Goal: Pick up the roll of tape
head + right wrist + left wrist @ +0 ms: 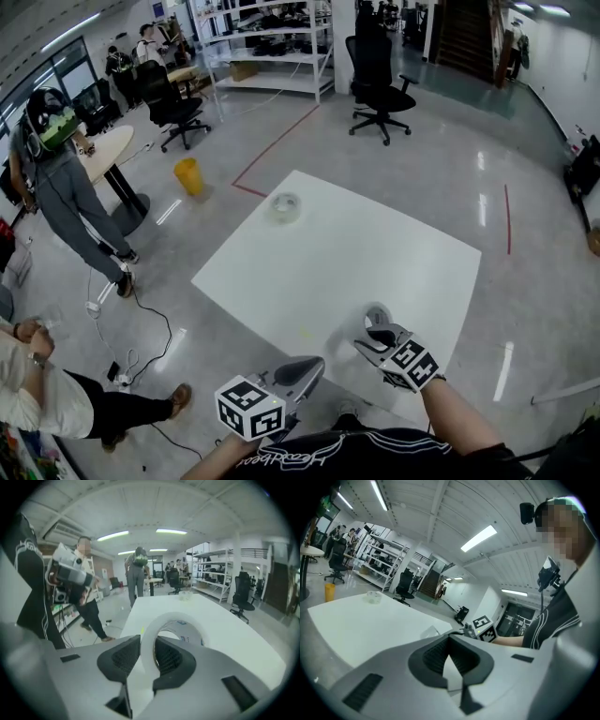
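The right gripper (147, 642) is closed on the roll of tape (173, 617), its ribbed pads pinching one side of the ring from inside and outside, near the front edge of the white table (356, 244). In the head view the roll (376, 316) stands on edge at the tip of the right gripper (375, 336); whether it has cleared the tabletop cannot be told for sure. A roll like this is probably light and fairly stiff, with a smooth outer face that could slide if gripped loosely. The wall of the ring, pad against pad as it is held here, looks the sound place to take it; squeezing across the whole hoop would risk bending it out of round. The roll is a pale, whitish ring with a wide open centre, and some faint blue print shows on its inner face. The left gripper (314, 366) waits low at the person's front, off the table's near edge. Seen in its own view, the left gripper (450, 641) has its tips together and nothing between them. A small clear object (283, 206) sits well apart at the table's far corner, and it is too small to identify.
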